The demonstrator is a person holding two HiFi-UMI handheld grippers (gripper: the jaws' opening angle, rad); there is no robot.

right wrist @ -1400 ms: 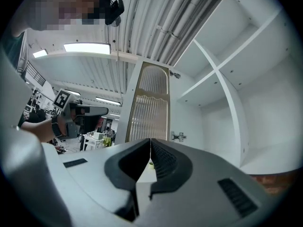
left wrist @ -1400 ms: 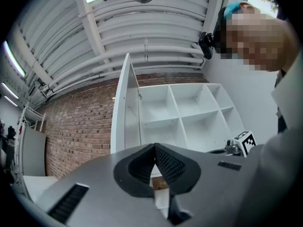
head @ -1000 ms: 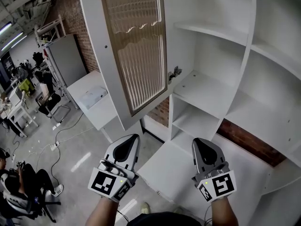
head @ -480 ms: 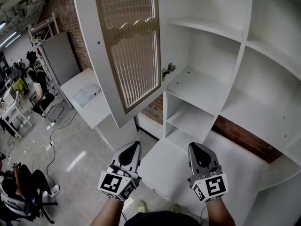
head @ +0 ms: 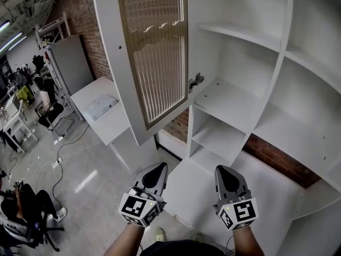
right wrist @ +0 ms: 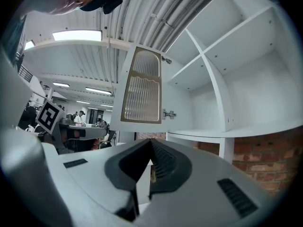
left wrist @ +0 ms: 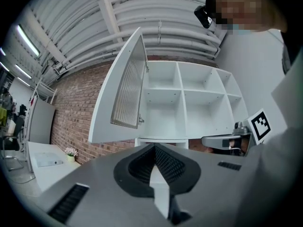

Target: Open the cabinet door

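The cabinet door (head: 154, 52), white-framed with a ribbed glass panel, stands swung open to the left of the white shelf unit (head: 250, 105). Its hinge (head: 196, 81) shows on the cabinet's side wall. Both grippers hang low, well below the door and apart from it. My left gripper (head: 156, 176) is shut with nothing in it, and so is my right gripper (head: 226, 176). The left gripper view shows the shut jaws (left wrist: 154, 148) under the open door (left wrist: 128, 93). In the right gripper view the closed jaws (right wrist: 150, 143) point level toward the door (right wrist: 142, 91) and its hinge (right wrist: 169, 114).
A low white shelf top (head: 194, 193) lies under the grippers. A white desk (head: 98, 108) and a grey cabinet (head: 72, 63) stand at the left by the brick wall. A seated person (head: 21, 212) and cables (head: 64, 159) are on the floor at lower left.
Both grippers have sunk lower and stay shut. The left one has shifted slightly right in the head view. The door stays open.
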